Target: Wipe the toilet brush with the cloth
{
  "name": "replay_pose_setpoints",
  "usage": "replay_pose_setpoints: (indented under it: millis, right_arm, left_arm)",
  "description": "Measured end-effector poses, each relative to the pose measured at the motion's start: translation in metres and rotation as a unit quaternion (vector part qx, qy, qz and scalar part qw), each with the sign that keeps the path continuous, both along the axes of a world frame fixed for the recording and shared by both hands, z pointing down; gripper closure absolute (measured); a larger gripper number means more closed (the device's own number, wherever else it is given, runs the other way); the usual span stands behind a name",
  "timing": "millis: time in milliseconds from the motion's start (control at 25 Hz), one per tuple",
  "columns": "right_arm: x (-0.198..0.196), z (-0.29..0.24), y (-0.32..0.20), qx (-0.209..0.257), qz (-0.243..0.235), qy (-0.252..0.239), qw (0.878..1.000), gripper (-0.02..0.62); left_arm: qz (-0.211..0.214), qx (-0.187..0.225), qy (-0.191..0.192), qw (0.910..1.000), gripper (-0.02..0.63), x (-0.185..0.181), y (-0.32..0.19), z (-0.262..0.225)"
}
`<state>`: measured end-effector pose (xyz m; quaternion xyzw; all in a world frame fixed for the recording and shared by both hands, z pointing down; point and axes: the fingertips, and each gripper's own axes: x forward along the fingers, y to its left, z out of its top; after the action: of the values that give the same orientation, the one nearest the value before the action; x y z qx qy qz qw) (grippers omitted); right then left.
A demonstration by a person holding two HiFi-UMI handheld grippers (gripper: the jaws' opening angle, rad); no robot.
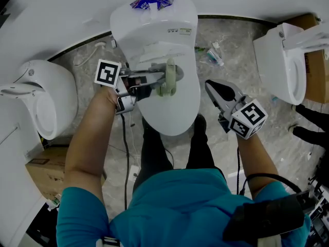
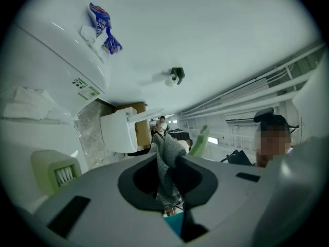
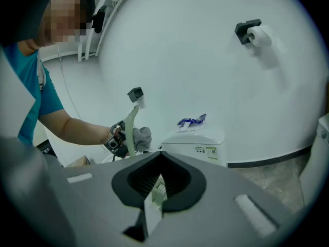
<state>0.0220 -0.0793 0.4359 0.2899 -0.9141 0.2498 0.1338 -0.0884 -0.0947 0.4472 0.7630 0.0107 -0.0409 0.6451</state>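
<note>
Jaws of L gripper [image 2: 167, 177] pinch cloth [image 2: 163, 153]; toilet brush [image 3: 132, 121] upright

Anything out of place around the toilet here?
A crumpled blue-and-white wrapper sits on the cistern lid, and loose litter lies on the floor right of the toilet. Nothing looks spilled or broken.

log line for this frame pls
left gripper: shut on cloth | cloth at brush handle, above toilet | right gripper: aside, shut on toothed piece
</note>
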Motion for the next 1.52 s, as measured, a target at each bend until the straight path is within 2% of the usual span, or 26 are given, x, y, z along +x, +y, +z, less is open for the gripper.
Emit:
replay_pose_setpoints:
  millis: [760,1520]
  right_arm:
    - [0.008,0.005,0.006,-0.005,0.005,0.002,1.0,0.598]
    - [0.011,0.013,0.009,-0.011,0.006,0.007,1.0,0.598]
  left_arm:
    - [0.015,-0.026,-0.035,0.9989,0.567,0.004,0.015,0.032]
    - [0.027,-0.071,-0.081,0.9938,0.567,0.0,0.035,0.077]
